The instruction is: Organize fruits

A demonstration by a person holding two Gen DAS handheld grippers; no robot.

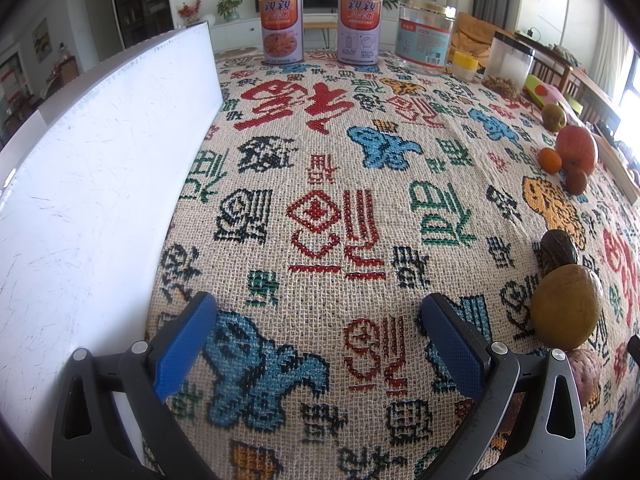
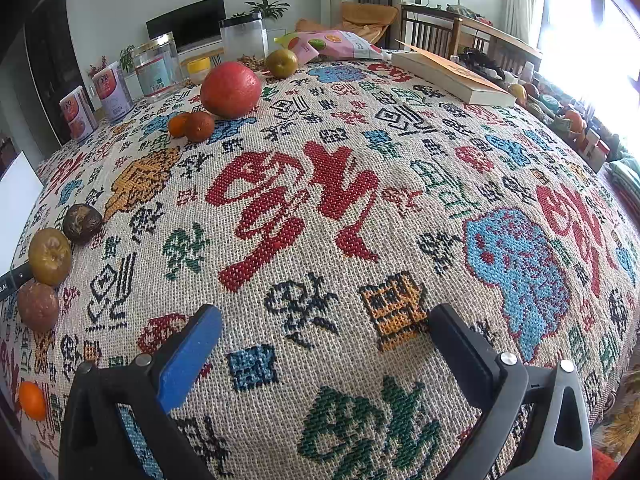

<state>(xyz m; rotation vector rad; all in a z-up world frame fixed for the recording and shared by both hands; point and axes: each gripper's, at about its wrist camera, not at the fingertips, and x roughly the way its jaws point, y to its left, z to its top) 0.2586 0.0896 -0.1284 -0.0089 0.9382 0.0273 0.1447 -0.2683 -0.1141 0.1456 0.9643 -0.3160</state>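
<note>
Two cans (image 1: 281, 29) labelled 親親; both tongs (image 1: 320, 344) (image 2: 326, 350) agape, empty.

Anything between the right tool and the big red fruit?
Nothing: only bare patterned cloth lies between the right tool and the big red fruit, seen in the right wrist view.

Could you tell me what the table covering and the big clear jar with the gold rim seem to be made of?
The patterned table covering looks like coarse woven fabric, matte, with visible stitch-like weave. The clear gold-rimmed jar seems to be glossy transparent plastic or glass; I cannot tell which.
</note>
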